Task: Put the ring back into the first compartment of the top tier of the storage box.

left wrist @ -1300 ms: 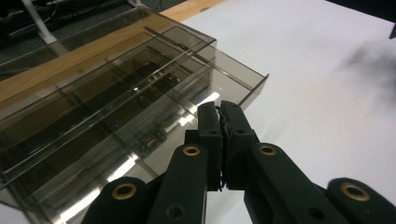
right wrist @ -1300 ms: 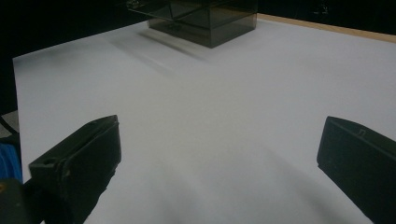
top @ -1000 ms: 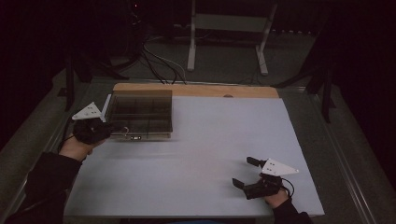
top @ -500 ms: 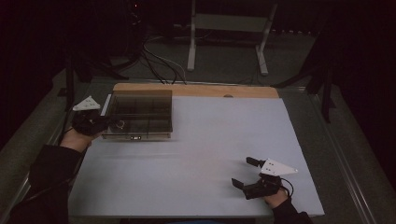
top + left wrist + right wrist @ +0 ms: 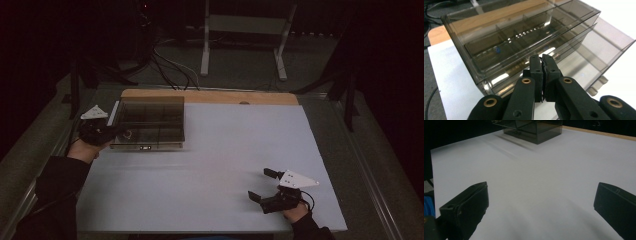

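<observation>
Smoky transparent plastic compartment box (image 5: 150, 124) at table's far left corner: probably light, rigid, slippery; best pinched at thin wall. Left gripper (image 5: 542, 65) closed at its near edge, seemingly empty; right gripper (image 5: 264, 185) spread wide, idle.

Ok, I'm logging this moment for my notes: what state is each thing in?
Left gripper: shut, jaws together at the box's near edge.
Right gripper: open, nothing between the jaws, low over the table.
Smoky clear compartment box: upright at the table's far left; contents too dim to tell.
</observation>
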A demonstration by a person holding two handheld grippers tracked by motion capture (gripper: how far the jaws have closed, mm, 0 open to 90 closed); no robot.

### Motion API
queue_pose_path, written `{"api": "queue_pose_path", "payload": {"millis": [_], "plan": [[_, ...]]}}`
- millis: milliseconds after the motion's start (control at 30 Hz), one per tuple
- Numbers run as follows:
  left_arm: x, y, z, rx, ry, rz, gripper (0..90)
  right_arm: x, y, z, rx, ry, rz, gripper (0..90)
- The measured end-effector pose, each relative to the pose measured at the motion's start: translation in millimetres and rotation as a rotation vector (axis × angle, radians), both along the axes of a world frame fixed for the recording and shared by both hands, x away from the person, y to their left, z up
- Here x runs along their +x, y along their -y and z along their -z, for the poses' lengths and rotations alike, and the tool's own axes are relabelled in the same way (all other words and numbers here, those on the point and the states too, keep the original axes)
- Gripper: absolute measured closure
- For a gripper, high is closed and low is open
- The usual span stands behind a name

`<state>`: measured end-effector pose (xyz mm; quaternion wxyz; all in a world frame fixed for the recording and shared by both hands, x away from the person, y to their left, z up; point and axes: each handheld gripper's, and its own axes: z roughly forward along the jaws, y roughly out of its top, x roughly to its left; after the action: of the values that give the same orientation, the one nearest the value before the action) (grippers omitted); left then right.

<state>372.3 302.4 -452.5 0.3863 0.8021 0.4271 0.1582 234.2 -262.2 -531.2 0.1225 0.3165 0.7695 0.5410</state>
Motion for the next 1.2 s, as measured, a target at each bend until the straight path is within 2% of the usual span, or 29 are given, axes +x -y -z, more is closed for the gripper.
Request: {"api": "queue_pose_path", "payload": {"millis": [33,267,300,367,433,500,833,967,1033,1200], "plan": [[0.8,-0.7,2.4,-0.013,-0.008,-0.006,89.9,0.0,0.0,0.0,0.000,0.000,0.000,0.0],[5.7,-2.3,11.4,-0.029,-0.046,-0.018,89.0,0.2,-0.5,0.5,-0.004,-0.005,-0.003,0.0],[6.6,-2.7,11.9,-0.038,-0.058,-0.021,86.5,0.2,-0.5,0.6,-0.004,-0.006,-0.003,0.0],[5.7,-2.3,10.8,-0.048,-0.039,-0.037,71.9,0.3,-0.6,0.7,-0.006,-0.006,-0.003,0.0],[4.4,-2.2,8.3,-0.061,-0.027,-0.037,64.4,0.2,-0.7,0.7,-0.006,-0.006,-0.003,0.0],[2.7,-1.1,4.8,-0.053,-0.010,-0.052,57.9,0.1,-0.6,0.6,-0.006,-0.006,-0.003,0.0],[-1.5,4.1,-6.5,-0.062,-0.001,-0.046,41.7,0.0,-0.5,0.5,-0.005,-0.006,-0.004,0.0],[-2.6,6.7,-9.8,-0.064,-0.001,-0.064,35.9,-0.1,-0.7,0.5,-0.005,-0.006,-0.003,0.0],[-3.0,8.1,-11.5,-0.063,-0.007,-0.067,28.1,-0.1,-0.8,0.5,-0.006,-0.005,-0.004,0.0],[-4.2,13.7,-12.7,-0.053,-0.012,-0.066,19.4,0.2,-0.6,0.8,-0.002,-0.007,-0.008,0.0]]}}
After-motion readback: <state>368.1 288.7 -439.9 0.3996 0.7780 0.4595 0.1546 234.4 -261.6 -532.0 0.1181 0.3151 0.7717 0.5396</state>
